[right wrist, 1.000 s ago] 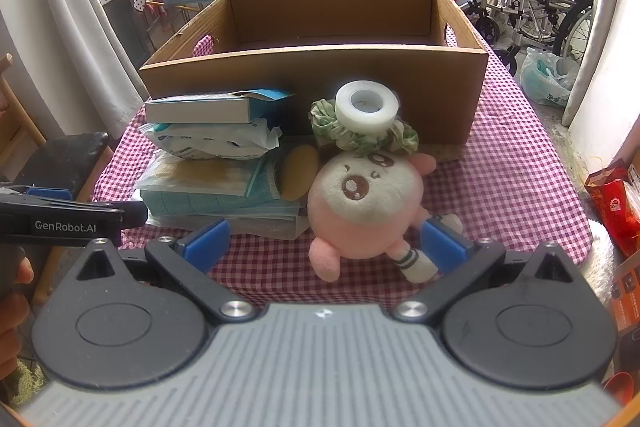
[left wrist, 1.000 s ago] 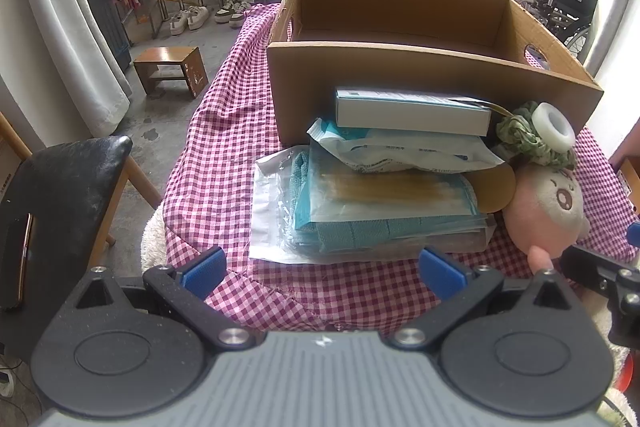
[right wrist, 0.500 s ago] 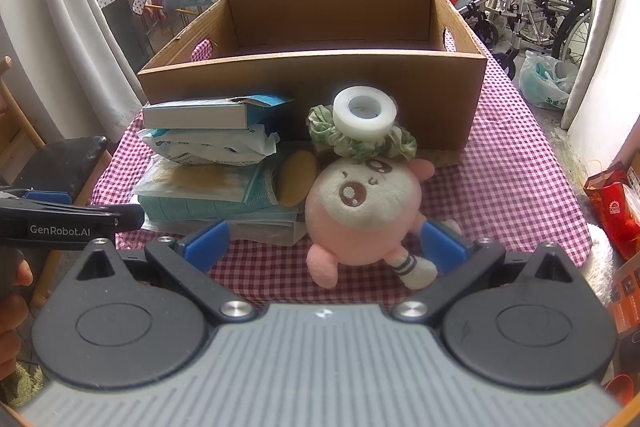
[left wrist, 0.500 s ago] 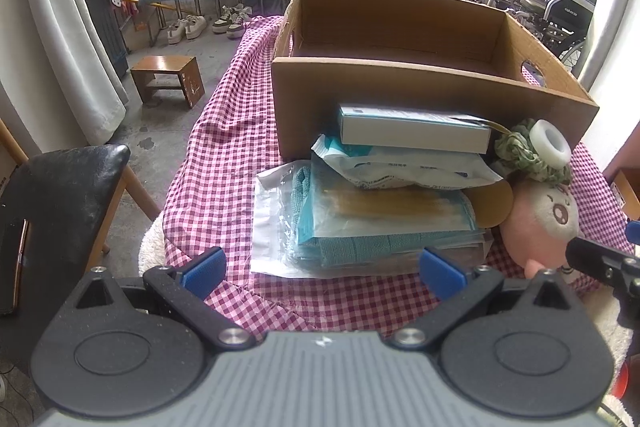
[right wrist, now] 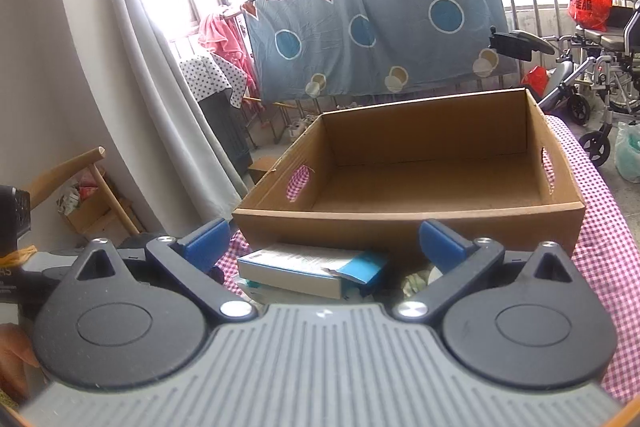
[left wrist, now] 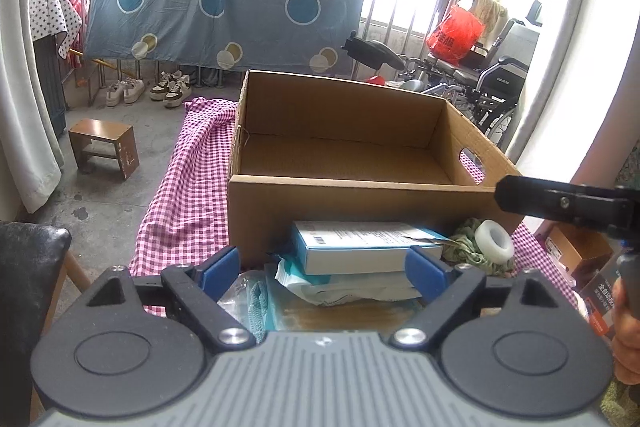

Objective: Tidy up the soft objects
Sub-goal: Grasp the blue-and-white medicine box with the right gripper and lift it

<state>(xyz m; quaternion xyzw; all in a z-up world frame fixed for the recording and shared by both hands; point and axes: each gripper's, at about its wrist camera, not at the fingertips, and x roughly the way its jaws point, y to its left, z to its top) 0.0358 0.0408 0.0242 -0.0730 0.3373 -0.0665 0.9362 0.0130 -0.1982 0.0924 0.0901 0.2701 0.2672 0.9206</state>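
An open cardboard box (left wrist: 360, 199) (right wrist: 400, 227) stands empty on the pink checked tablecloth (left wrist: 188, 187). In front of it a white and teal carton (left wrist: 360, 247) (right wrist: 304, 269) lies on a stack of soft plastic packets (left wrist: 352, 287). To their right, a white tape roll (left wrist: 496, 245) rests on a green scrunchie (left wrist: 468, 247). My left gripper (left wrist: 324, 269) hovers above the stack, its jaws closing with nothing touching the pads. My right gripper (right wrist: 323, 243) is open and holds nothing. One of its black fingers (left wrist: 560, 203) reaches across the box's right corner.
On the floor at the left are a wooden stool (left wrist: 104, 147) and a black chair seat (left wrist: 28, 267). A wheelchair (left wrist: 488, 79) stands behind the box. A hand (left wrist: 628, 327) shows at the right edge. Grey curtains (right wrist: 160, 107) hang at the left.
Both grippers have risen and tilted up, so the box's inside shows and the pink plush toy has dropped out of view. The left jaws have narrowed a little.
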